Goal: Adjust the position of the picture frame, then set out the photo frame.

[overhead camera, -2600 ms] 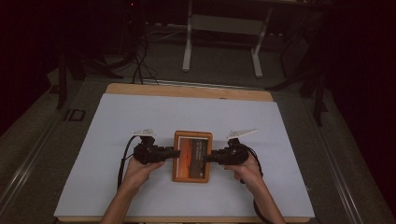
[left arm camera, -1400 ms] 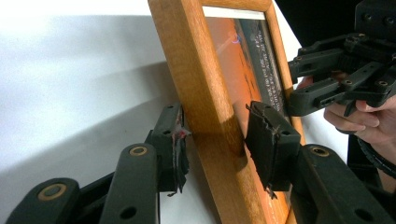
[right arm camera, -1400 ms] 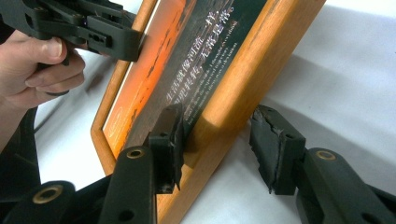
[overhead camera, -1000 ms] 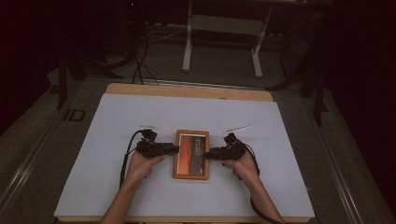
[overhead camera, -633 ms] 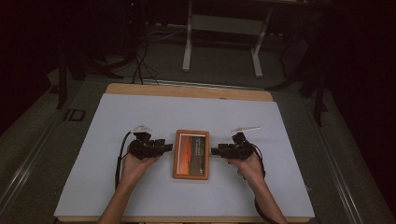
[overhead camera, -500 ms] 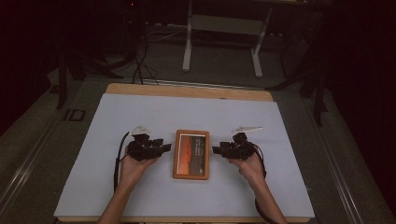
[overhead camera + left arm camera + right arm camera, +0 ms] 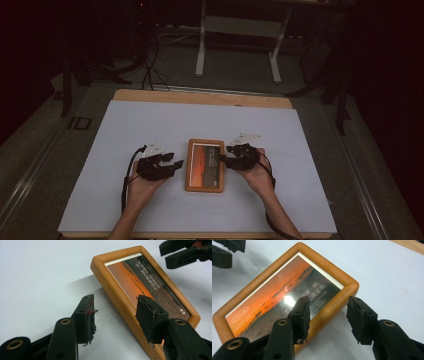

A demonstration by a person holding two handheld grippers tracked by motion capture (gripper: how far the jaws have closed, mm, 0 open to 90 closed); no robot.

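From the high view, a wooden picture frame (image 7: 204,165) lies flat on the white table cover (image 7: 125,130), with the left gripper (image 7: 176,164) just off its left edge and the right gripper (image 7: 223,159) at its right edge. In the left gripper view, that gripper's jaws stand spread above the frame's long side without pressing on it. In the right gripper view, the jaws straddle the frame's rim, having just closed a little, yet the pads are clear of the wood.

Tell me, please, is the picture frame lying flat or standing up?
Lying flat: the frame rests face up on the white table cover, its sunset picture showing, with no gripper gripping it.
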